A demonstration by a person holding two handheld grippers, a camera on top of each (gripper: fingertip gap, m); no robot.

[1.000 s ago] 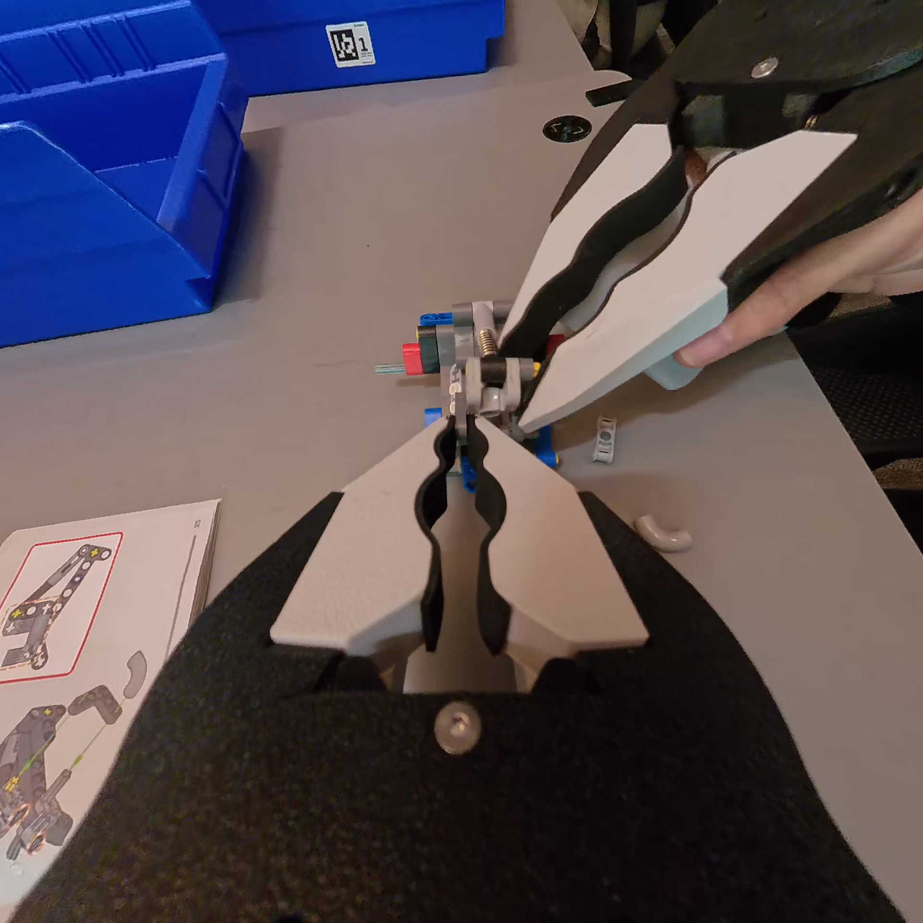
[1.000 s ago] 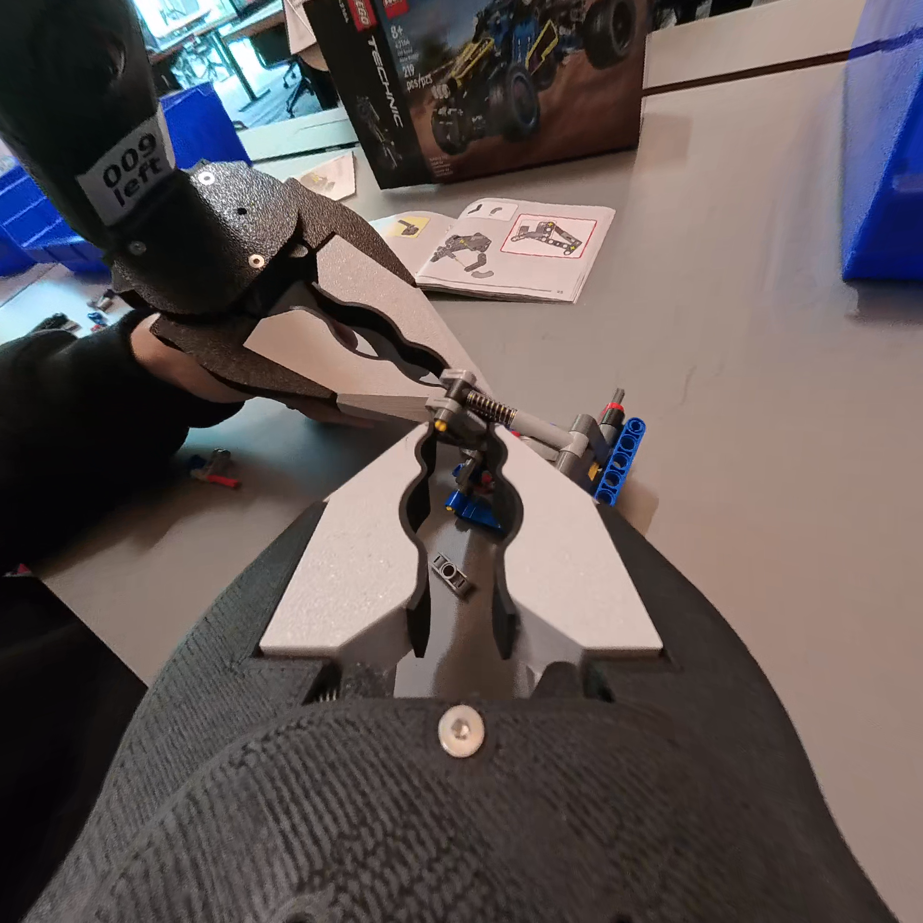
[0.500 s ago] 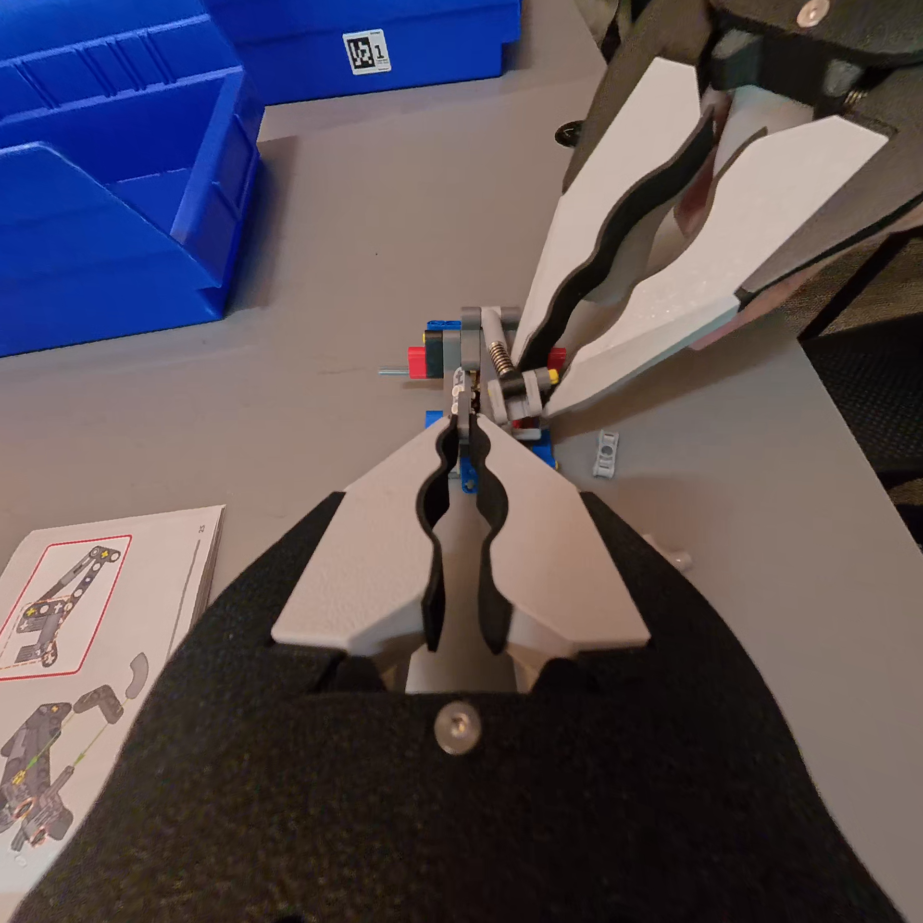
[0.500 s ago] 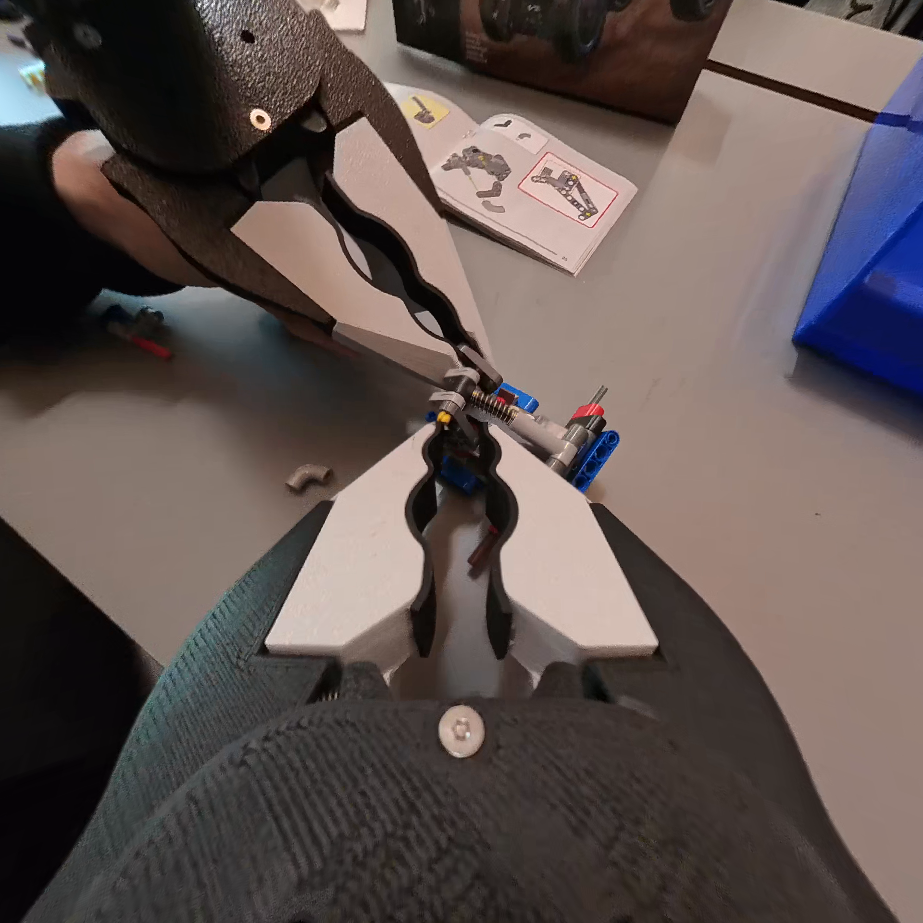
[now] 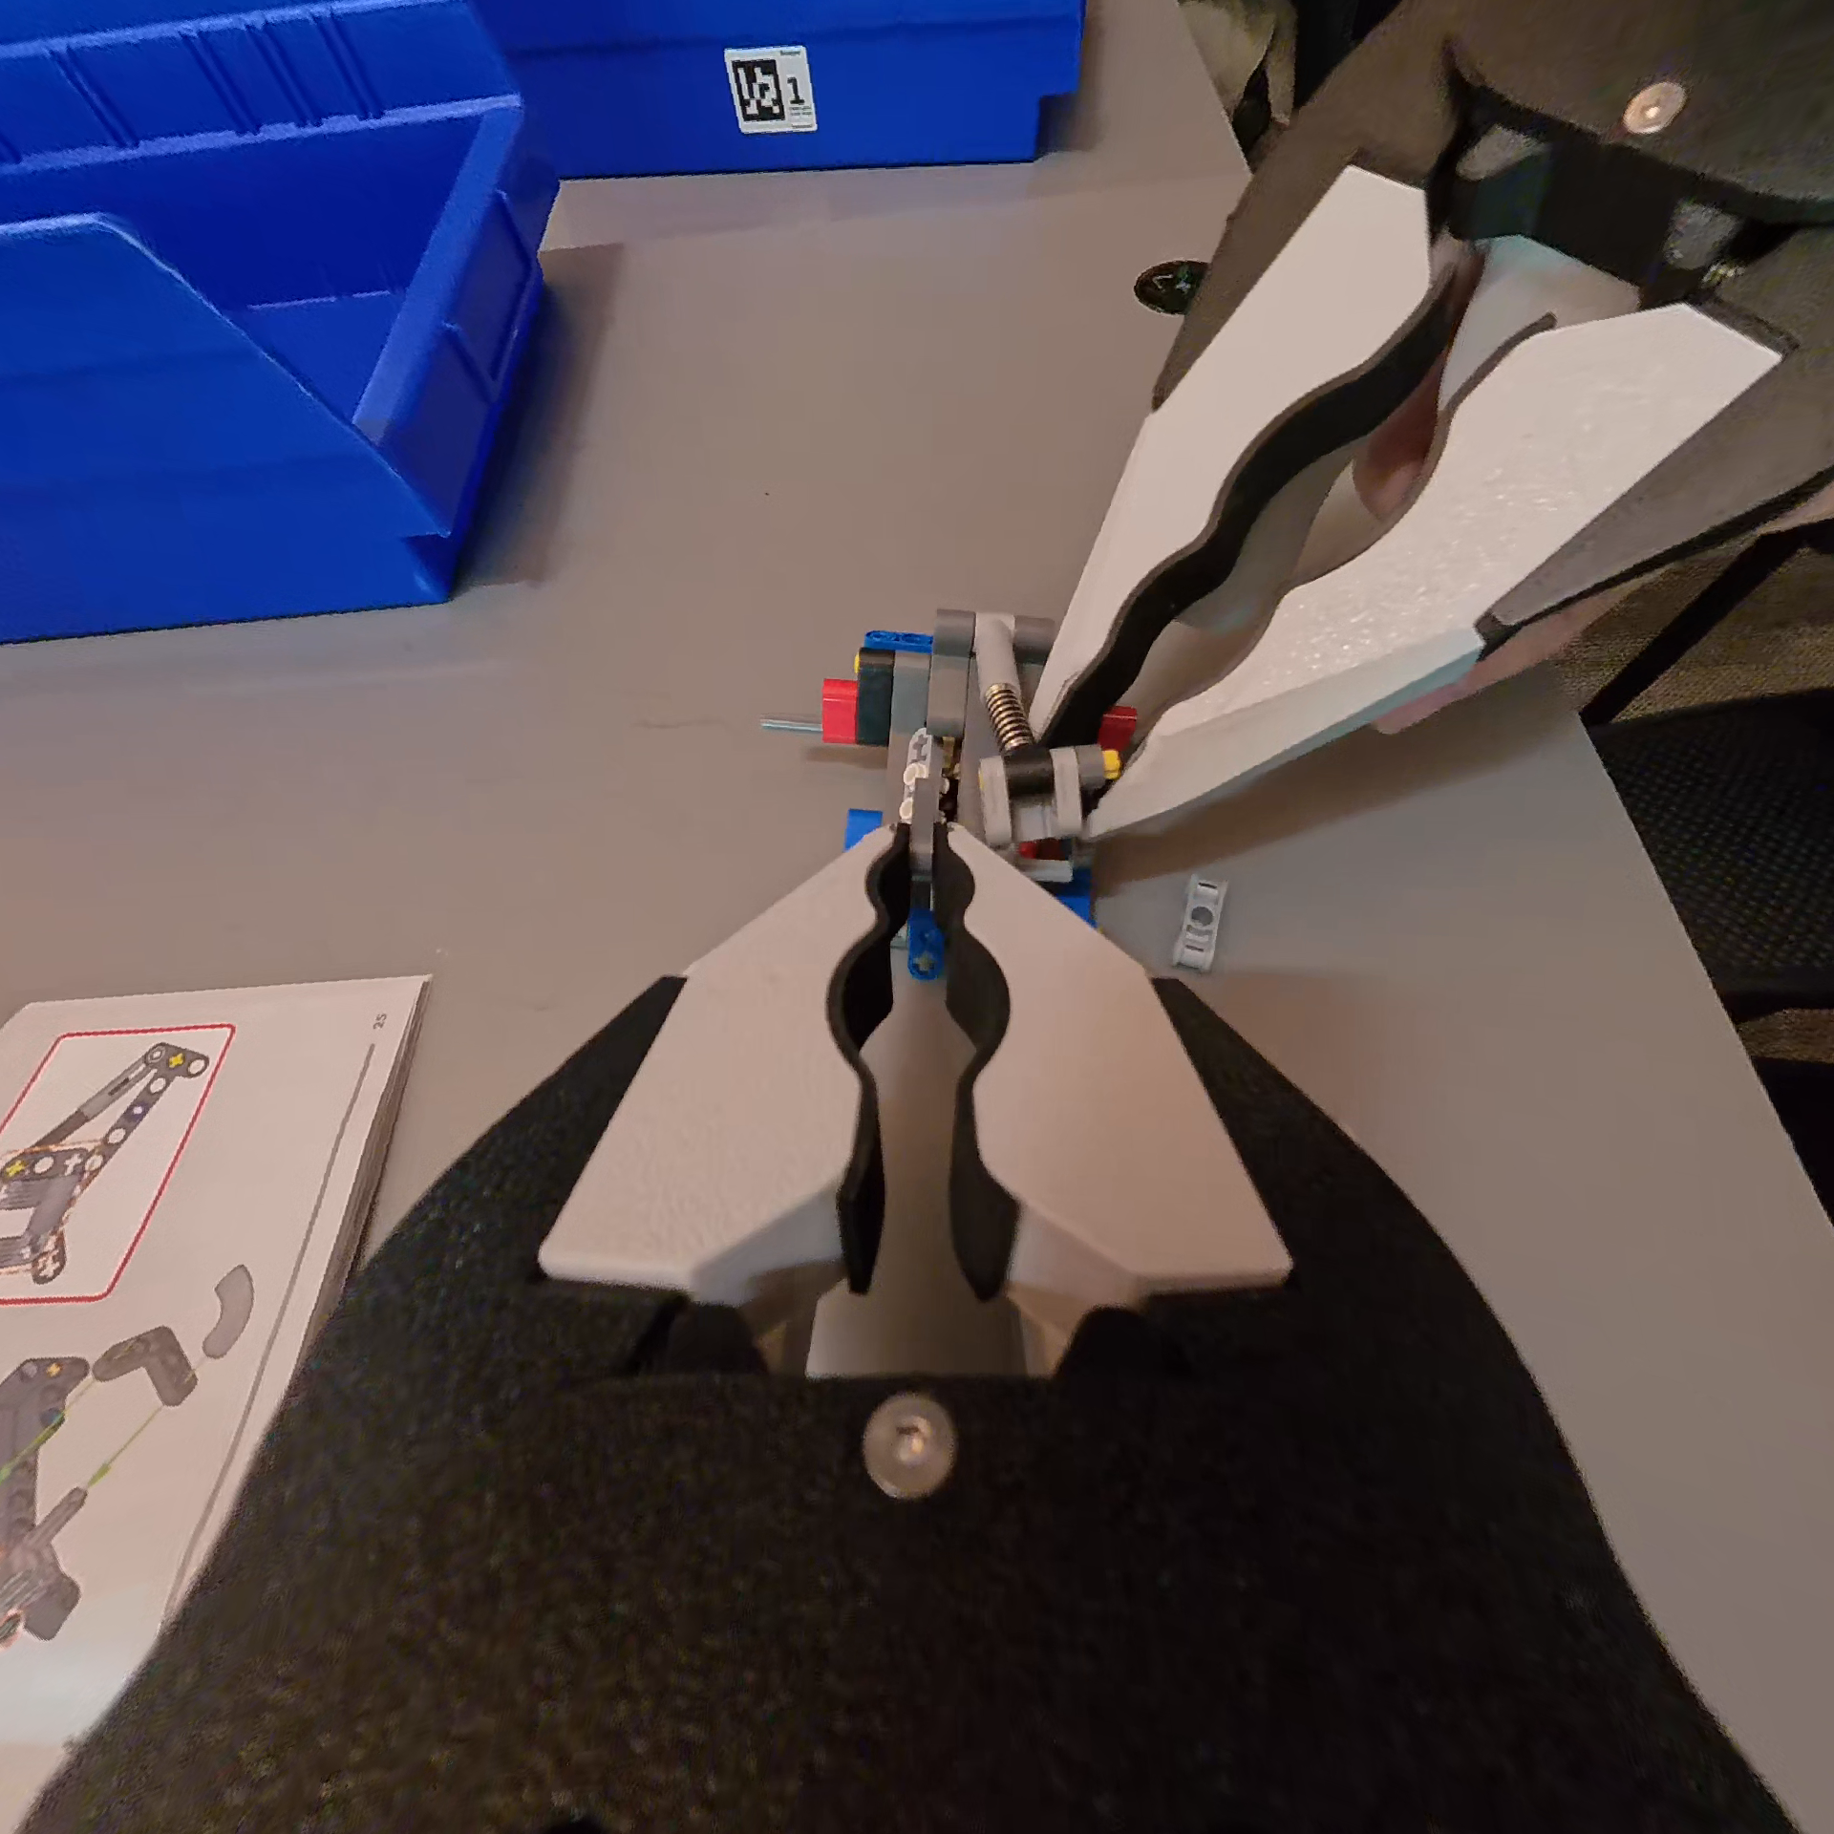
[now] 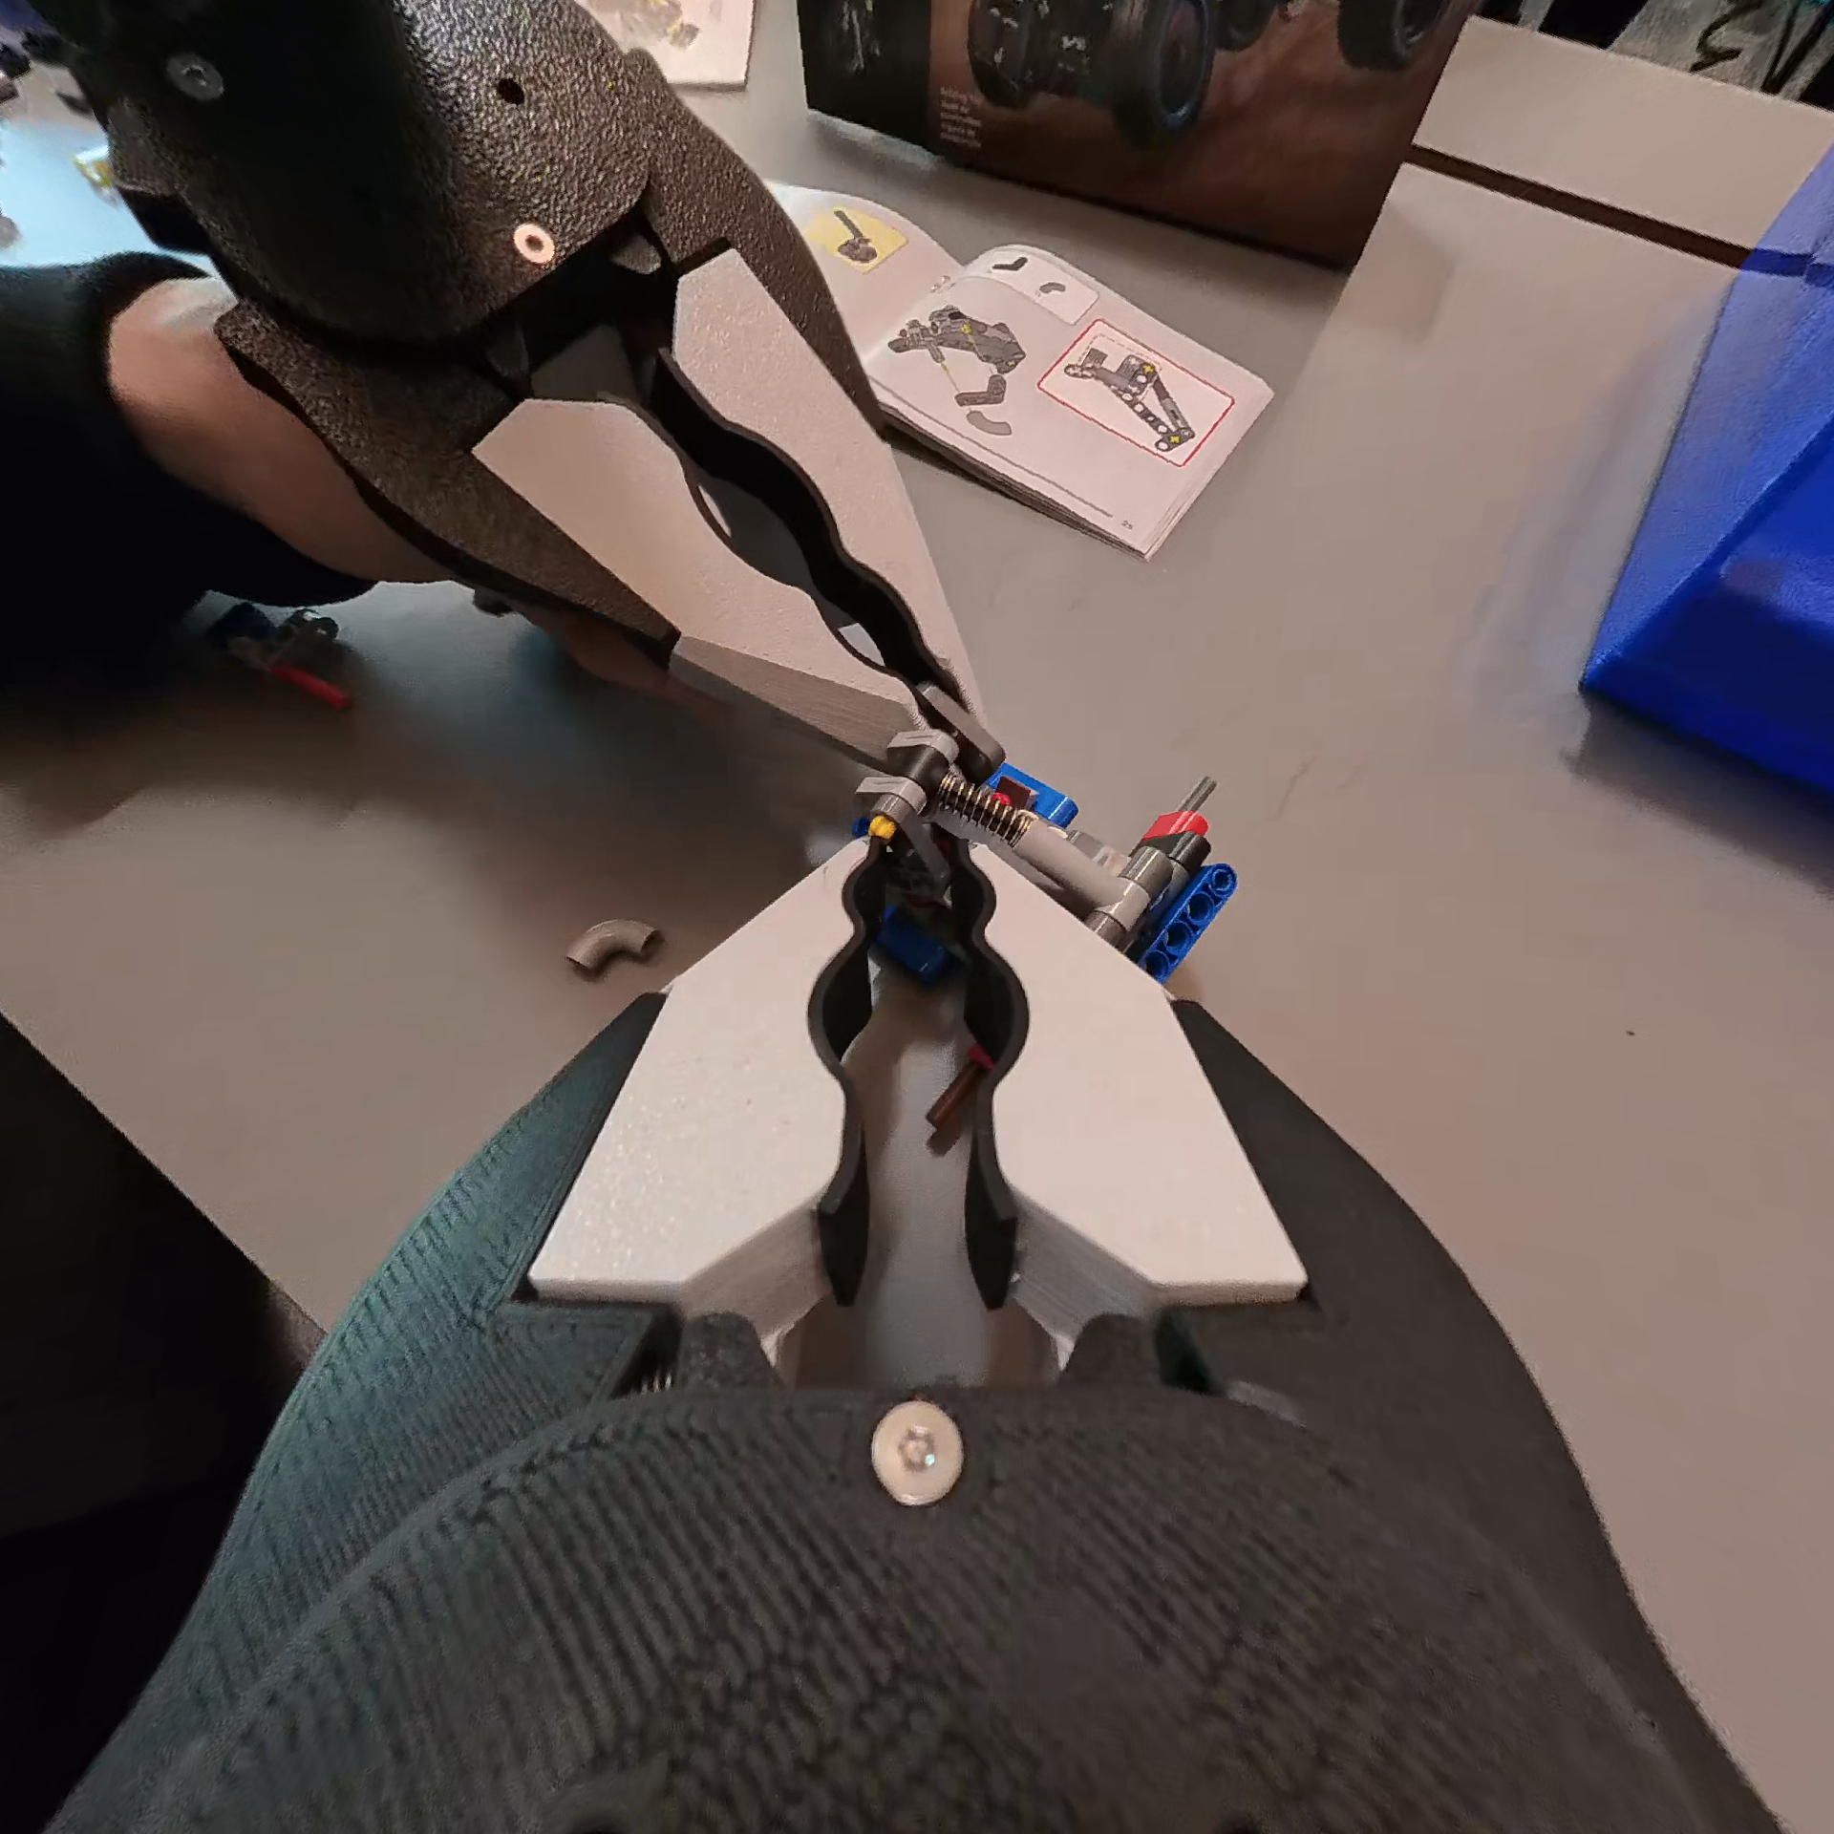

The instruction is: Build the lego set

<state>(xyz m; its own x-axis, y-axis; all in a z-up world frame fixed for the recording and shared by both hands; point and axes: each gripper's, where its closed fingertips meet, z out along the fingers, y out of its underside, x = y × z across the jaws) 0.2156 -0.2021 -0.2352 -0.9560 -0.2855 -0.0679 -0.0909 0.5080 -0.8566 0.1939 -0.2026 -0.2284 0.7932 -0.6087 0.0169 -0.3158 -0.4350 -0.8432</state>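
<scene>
**Left wrist view.** Your left gripper (image 5: 921, 844) has its jaws clamped on a thin grey beam (image 5: 923, 794) that stands on edge at the near end of the brick assembly (image 5: 978, 734). The beam's long axis runs straight away from the jaws. The assembly sits on the grey desk (image 5: 695, 447), just beyond the fingertips. Its spring strut (image 5: 1007, 710) slants from a grey cross-piece at the far end back toward a grey-and-black collar (image 5: 1037, 789) at the near right. The right gripper (image 5: 1077, 784) enters from the upper right, with its tips at that collar. A small light-grey connector (image 5: 1199, 923) lies loose on the desk just right of the assembly. Blue bins (image 5: 248, 347) stand at the upper left, and an instruction booklet (image 5: 149, 1191) lies at the lower left.

**Right wrist view.** Your right gripper (image 6: 918, 858) has its jaws narrowly apart around the dark lower part of the assembly under the collar; whether the pads press on it cannot be told. The strut's long axis points away to the right. A grey elbow piece (image 6: 613, 943) lies to the left.

**Change from one second ago.** The right jaws are narrower and sit lower on the assembly. The left grip is unchanged.
</scene>
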